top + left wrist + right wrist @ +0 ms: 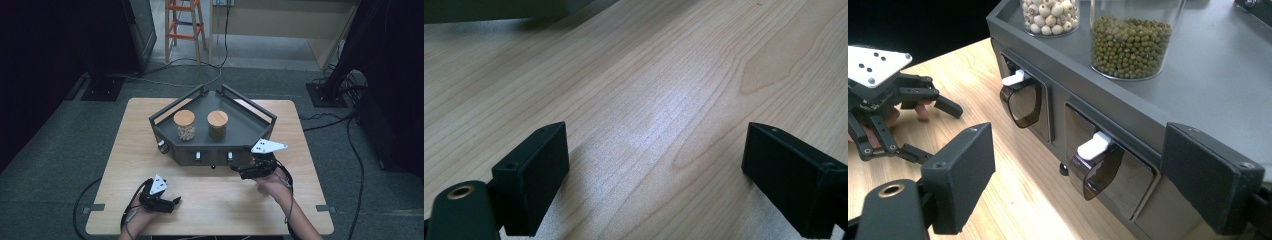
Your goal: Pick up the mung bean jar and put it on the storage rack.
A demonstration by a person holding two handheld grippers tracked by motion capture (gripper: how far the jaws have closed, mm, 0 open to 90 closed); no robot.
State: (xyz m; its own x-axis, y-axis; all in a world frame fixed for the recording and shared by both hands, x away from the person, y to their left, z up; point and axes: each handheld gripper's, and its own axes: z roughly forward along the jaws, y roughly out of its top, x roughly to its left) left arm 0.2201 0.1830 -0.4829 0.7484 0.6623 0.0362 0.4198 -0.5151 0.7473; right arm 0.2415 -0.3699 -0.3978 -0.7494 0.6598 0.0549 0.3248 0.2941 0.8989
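Light wooden table [210,200]: carrying every item below; wood grain lying bare under the left gripper's jaws in the left gripper view.

Dark grey five-sided metal rack [235,125], railed at the back, drawers along the front: sitting at the table's middle, toward its far edge. Serving as the landmark.

Clear glass jar of green beans with a round wooden lid [217,124]: standing upright on the rack's top, right of centre.

Clear glass jar of pale round seeds with a round wooden lid [184,124]: standing upright on the rack's top, just left of the bean jar, apart from it.

Right gripper [235,171]: hovering just in front of the rack's right front face, jaws standing wide apart and holding nothing, facing the right drawer's white tab with smoky scoop-shaped pull [1095,160].

Left gripper [175,201]: resting near the table's front edge, well apart from the rack, jaws spread wide, gripping nothing.

Left drawer's white tab with smoky pull [1020,95]: projecting from the rack's front.
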